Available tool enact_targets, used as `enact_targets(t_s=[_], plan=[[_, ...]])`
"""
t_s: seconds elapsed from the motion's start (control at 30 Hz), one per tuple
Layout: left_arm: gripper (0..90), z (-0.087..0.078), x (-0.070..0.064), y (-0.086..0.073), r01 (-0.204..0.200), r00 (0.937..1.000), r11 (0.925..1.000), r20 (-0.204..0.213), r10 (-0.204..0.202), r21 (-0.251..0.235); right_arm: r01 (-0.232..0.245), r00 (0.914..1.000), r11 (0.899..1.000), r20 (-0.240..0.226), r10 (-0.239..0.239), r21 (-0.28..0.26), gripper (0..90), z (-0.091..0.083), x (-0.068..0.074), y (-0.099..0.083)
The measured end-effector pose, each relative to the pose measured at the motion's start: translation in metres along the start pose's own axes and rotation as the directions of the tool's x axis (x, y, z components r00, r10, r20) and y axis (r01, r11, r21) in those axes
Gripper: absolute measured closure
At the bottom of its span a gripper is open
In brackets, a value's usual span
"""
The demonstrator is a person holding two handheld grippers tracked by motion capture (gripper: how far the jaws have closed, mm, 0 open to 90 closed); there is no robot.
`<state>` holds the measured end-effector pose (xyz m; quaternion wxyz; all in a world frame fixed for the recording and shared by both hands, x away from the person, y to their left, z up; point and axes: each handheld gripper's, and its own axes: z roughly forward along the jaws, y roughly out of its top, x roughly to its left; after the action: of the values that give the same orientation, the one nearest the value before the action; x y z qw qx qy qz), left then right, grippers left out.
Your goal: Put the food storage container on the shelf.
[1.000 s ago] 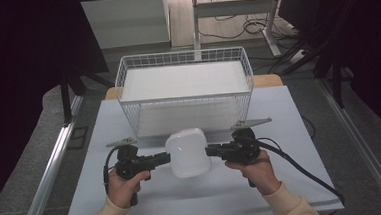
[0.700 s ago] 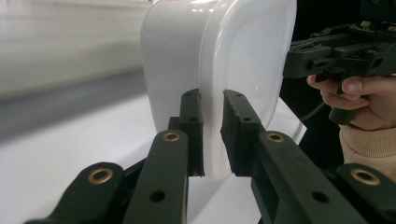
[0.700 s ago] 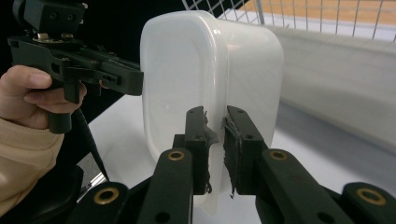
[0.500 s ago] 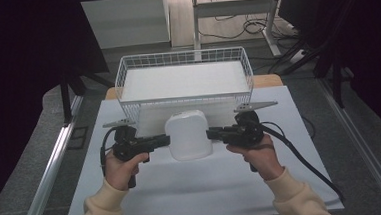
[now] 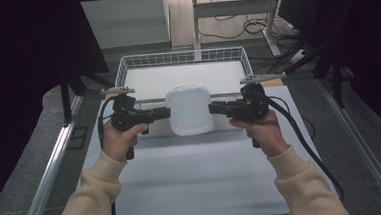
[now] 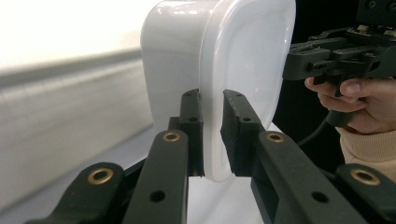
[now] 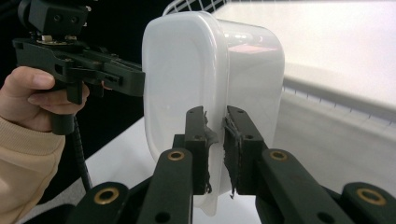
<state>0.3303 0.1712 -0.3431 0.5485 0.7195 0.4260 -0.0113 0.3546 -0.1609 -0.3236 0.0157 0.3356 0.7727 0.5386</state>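
High view, container: white plastic container (image 5: 189,110) hangs between the two grippers, above the near edge of the wire basket (image 5: 126,66), bottom turned toward the camera; the basket lies just beyond it.
High view, grippers: left gripper (image 5: 165,112) meets the container's left edge, right gripper (image 5: 212,107) its right edge; both equally near, each pointing inward.
High view, support: white table (image 5: 193,182) lies below, apart from the container.
Left gripper view, claw: left gripper (image 6: 212,140) nearly closed, its pads pinching the thin rim of the container (image 6: 233,51); the right hand (image 6: 359,95) shows across.
Right gripper view, claw: right gripper (image 7: 215,149) likewise pressed onto the opposite rim of the container (image 7: 187,70).
Judgement: the coming move likely carries it forward over the basket.
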Motion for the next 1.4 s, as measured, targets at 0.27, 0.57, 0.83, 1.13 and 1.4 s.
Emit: enact_targets(t_s=[0.27, 0.57, 0.83, 1.13, 1.4], plan=[[79.7, 0.000, 0.005, 0.040, -0.015, 0.9999, 0.9999, -0.006, 0.015, 0.006, -0.011, 0.9999, 1.000, 0.001, 0.011, -0.023, 79.4, 0.001, -0.010, 0.028], [79.8, 0.005, 0.022, 0.081, 0.001, 1.0000, 0.9996, -0.005, -0.001, 0.027, -0.031, 0.9995, 0.999, 0.000, 0.031, -0.013, 79.3, 0.011, -0.031, 0.066], [80.1, 0.013, 0.039, 0.101, 0.023, 0.9997, 0.9991, 0.009, -0.024, 0.035, -0.069, 0.9976, 0.998, -0.007, 0.069, -0.001, 79.3, 0.021, -0.051, 0.085], [80.4, 0.029, 0.063, 0.110, 0.099, 0.9939, 0.9933, 0.042, -0.102, 0.060, -0.160, 0.9870, 0.986, 0.004, 0.160, 0.044, 78.3, 0.035, -0.072, 0.091], [78.6, 0.039, 0.085, 0.124, 0.214, 0.9718, 0.9720, 0.079, -0.222, 0.096, -0.290, 0.9569, 0.955, 0.002, 0.290, 0.067, 74.7, 0.048, -0.092, 0.100]])
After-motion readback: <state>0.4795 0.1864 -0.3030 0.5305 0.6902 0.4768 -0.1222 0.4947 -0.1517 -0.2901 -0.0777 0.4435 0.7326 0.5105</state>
